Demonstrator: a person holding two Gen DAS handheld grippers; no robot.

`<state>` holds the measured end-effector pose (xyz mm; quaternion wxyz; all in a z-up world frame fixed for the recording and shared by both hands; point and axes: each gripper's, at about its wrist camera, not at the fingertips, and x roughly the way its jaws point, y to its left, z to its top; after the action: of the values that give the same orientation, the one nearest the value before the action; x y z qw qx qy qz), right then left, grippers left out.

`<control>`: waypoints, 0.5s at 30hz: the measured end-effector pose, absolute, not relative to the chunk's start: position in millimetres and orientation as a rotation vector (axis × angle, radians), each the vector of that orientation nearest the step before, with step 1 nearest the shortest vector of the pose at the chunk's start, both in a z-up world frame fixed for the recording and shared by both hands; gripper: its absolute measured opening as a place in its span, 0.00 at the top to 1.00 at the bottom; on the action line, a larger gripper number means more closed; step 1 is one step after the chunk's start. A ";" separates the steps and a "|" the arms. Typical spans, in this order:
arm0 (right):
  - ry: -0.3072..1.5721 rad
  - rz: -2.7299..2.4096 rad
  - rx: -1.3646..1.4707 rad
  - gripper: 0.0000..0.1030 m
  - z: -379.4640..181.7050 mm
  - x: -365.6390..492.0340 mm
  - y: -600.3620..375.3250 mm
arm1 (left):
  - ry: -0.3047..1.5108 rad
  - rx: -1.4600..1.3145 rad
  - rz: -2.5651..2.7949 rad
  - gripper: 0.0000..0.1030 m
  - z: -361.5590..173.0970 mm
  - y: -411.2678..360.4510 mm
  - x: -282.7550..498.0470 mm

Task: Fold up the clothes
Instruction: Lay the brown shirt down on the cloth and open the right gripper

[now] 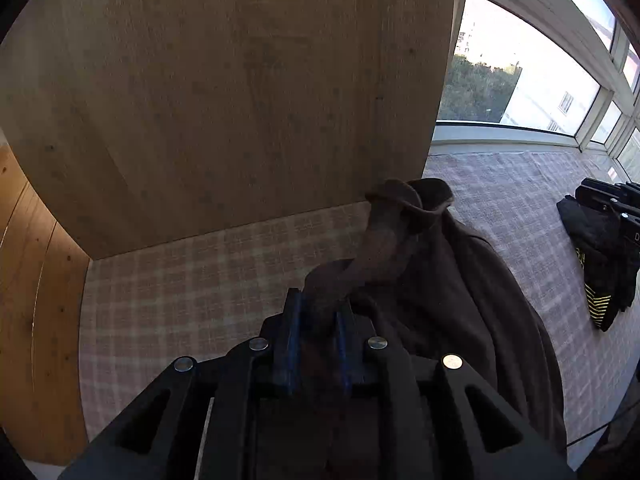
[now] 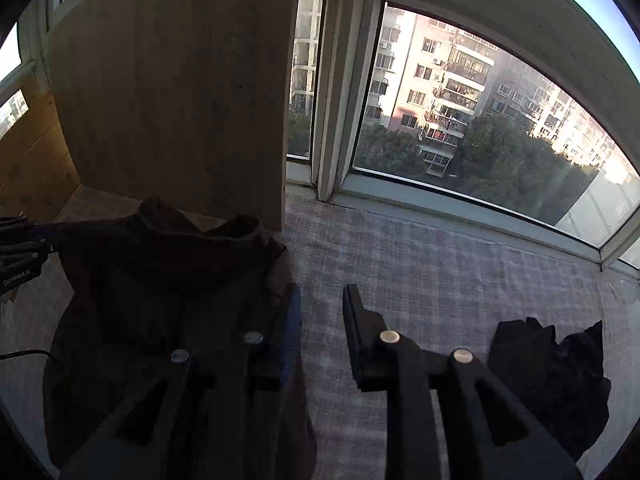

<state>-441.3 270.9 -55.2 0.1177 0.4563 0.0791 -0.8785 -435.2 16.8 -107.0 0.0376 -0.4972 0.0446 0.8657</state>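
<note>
A dark brown hooded garment (image 1: 440, 280) lies bunched on the checked tablecloth (image 1: 180, 288), its hood near the wooden panel. A twisted strand of it runs between the blue pads of my left gripper (image 1: 318, 320). The jaws stand a little apart and the cloth fills the gap loosely. In the right wrist view the same garment (image 2: 160, 280) lies to the left. My right gripper (image 2: 322, 308) stands open over bare tablecloth, its left finger at the garment's right edge. The left gripper's fingers (image 2: 24, 248) reach the garment's far left corner.
A tall wooden panel (image 1: 220, 100) stands at the back of the table. Black clothes with yellow stripes (image 1: 596, 280) lie to the right, and they show as a dark heap (image 2: 552, 380) in the right wrist view. Windows (image 2: 480, 120) line the far edge. A thin cable (image 1: 600, 428) runs at the lower right.
</note>
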 end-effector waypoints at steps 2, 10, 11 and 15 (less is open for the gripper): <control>0.142 -2.519 1.390 0.73 -74.6 -425.7 285.3 | 0.247 -1.514 2.667 0.83 -113.0 15.9 -431.0; 0.153 -2.287 1.589 0.63 -156.5 -316.2 255.9 | 0.203 -1.570 2.530 0.64 -126.1 -18.7 -353.1; 0.176 -2.281 1.591 0.63 -164.9 -310.3 251.3 | 0.186 -1.593 2.511 0.64 -131.5 -21.8 -339.9; 0.366 -2.319 1.581 0.54 -172.8 -275.2 229.1 | 0.154 -1.675 2.435 0.64 -158.7 -13.2 -278.3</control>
<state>-275.2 229.1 -172.8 0.1552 0.5517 0.1278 -0.8094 -278.3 -13.2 -158.7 0.0912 -0.5636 0.0518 0.8194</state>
